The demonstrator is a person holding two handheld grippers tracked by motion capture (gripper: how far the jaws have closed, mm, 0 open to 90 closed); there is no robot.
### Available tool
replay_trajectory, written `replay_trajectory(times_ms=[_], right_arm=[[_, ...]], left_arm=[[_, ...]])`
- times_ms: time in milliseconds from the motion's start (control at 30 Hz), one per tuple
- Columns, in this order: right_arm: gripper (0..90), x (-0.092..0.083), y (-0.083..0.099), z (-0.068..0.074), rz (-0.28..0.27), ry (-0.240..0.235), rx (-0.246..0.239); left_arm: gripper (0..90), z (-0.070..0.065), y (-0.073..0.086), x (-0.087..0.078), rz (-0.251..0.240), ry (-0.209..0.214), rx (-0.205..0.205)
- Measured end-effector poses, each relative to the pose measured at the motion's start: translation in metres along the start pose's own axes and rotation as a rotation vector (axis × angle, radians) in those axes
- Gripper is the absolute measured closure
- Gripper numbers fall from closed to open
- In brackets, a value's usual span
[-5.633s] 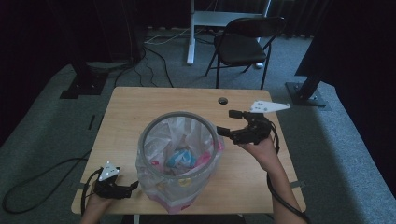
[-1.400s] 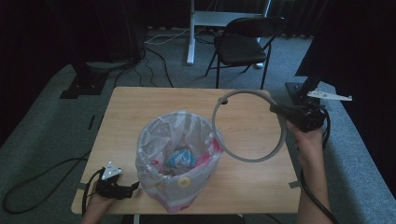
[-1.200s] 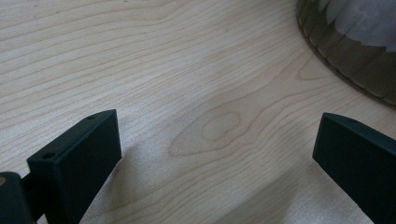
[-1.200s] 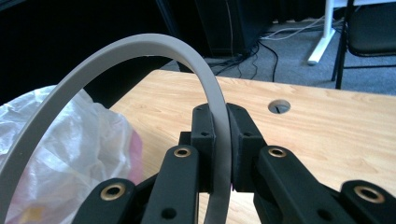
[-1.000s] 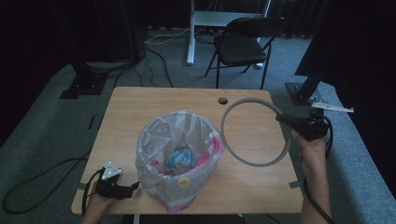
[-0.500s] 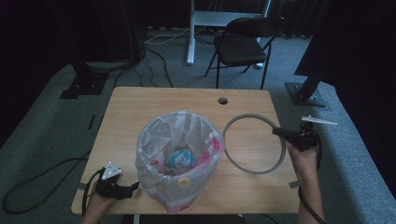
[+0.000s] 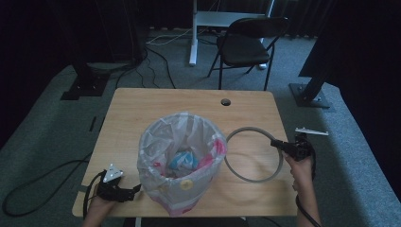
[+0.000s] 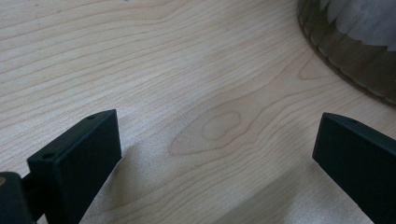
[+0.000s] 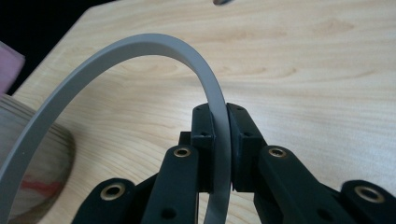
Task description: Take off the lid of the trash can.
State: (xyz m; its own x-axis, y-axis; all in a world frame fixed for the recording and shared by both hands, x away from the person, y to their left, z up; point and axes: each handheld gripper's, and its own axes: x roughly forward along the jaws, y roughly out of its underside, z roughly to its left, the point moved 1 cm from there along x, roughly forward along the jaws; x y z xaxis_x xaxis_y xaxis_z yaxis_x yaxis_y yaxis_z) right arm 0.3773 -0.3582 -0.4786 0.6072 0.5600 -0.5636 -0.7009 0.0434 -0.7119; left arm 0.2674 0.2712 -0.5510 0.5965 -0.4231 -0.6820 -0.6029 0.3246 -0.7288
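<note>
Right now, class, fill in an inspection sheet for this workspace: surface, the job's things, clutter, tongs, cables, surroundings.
Surface: wooden table, with a cable hole near the far edge.
Job's things: grey ring lies low over the table beside the bin; bin lined with a clear bag, coloured scraps inside.
Clutter: nothing seen.
Tongs: right tongs shut on the grey ring's rim; left tongs open with nothing between them, resting on the table by the bin.
Cables: one trails from each tool; more lie on the floor.
Surroundings: folding chair, grey carpet, dark stands.
</note>
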Motion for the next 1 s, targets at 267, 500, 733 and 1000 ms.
replay_trajectory(times_ms=[267, 500, 733, 1000], right_arm=[[82.3, 0.017, 0.014, -0.010, 0.032, 0.025, 0.004], [82.2, 0.026, 0.022, -0.015, 0.042, 0.052, 0.009], [82.2, 0.036, 0.026, -0.018, 0.066, 0.089, 0.002], [82.2, 0.044, 0.027, -0.019, 0.105, 0.111, -0.019]], left_arm=[[1.1, 0.000, 0.000, 0.000, 0.002, 0.000, -0.002], [1.1, 0.000, 0.000, 0.000, 0.001, 0.001, -0.003], [1.1, 0.000, 0.000, 0.000, 0.003, 0.002, -0.003], [1.1, 0.001, 0.000, 0.000, -0.002, 0.003, -0.006]])
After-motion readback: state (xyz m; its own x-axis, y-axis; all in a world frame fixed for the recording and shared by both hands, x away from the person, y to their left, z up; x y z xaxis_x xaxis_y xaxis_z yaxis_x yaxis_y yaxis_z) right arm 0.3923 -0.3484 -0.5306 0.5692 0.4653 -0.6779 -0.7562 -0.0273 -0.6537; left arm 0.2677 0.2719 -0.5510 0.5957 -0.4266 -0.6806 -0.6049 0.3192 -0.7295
